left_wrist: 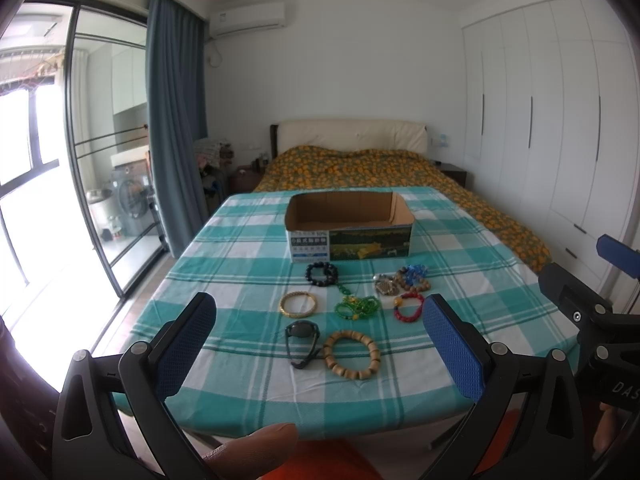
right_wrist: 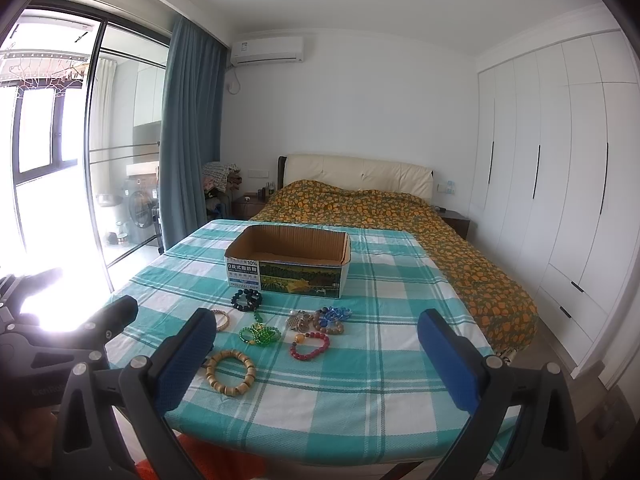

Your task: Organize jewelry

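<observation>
A bed point(left_wrist: 500, 216) carries a teal plaid cloth point(left_wrist: 248, 248) over its foot end, and an open cardboard box point(left_wrist: 349, 226) sits on the cloth toward the far edge, nothing visible inside it. The jewelry lies in a loose cluster between the box and the near edge of the cloth. Nearest that edge is a wooden bead bracelet point(left_wrist: 351, 354) touching a dark watch point(left_wrist: 303, 338) on its left. Farther in are a gold bangle point(left_wrist: 298, 304), green beads point(left_wrist: 357, 306) and a red bracelet point(left_wrist: 409, 306), then a black bead bracelet point(left_wrist: 322, 274) and a mixed heap point(left_wrist: 402, 280) just before the box.

The left gripper point(left_wrist: 320, 344) hangs off the near edge, fingers spread wide, holding nothing. The right gripper point(right_wrist: 318, 356) hovers beside it, likewise spread and empty, all pieces well ahead.
</observation>
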`<state>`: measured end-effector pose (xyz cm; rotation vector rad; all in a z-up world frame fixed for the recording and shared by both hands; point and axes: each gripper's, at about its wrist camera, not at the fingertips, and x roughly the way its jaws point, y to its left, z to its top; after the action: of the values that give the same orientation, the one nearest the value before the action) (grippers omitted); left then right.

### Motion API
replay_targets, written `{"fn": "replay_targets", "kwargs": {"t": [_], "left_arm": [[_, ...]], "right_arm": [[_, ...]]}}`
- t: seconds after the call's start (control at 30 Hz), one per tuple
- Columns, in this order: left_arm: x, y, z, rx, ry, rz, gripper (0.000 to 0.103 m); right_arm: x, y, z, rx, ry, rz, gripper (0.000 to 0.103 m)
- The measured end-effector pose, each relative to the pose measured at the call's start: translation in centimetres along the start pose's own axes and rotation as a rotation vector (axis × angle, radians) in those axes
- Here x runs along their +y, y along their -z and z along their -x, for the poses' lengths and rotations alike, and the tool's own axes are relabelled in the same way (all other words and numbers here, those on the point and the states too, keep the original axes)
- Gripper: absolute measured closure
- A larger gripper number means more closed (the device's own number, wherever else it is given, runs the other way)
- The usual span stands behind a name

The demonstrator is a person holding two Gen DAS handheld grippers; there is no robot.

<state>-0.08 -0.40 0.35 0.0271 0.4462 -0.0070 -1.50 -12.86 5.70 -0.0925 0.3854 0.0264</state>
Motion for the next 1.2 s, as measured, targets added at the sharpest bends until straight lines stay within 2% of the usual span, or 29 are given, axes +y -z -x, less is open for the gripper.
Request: {"fn": "replay_targets", "kwargs": {"t": [1.2], "left_arm": [[-0.02,0.17,-0.27,0.015,0.004,-0.003,0.0]], "right_arm": [[0.14,0.63,-0.35,0.015,-0.007,-0.005,0.0]]}}
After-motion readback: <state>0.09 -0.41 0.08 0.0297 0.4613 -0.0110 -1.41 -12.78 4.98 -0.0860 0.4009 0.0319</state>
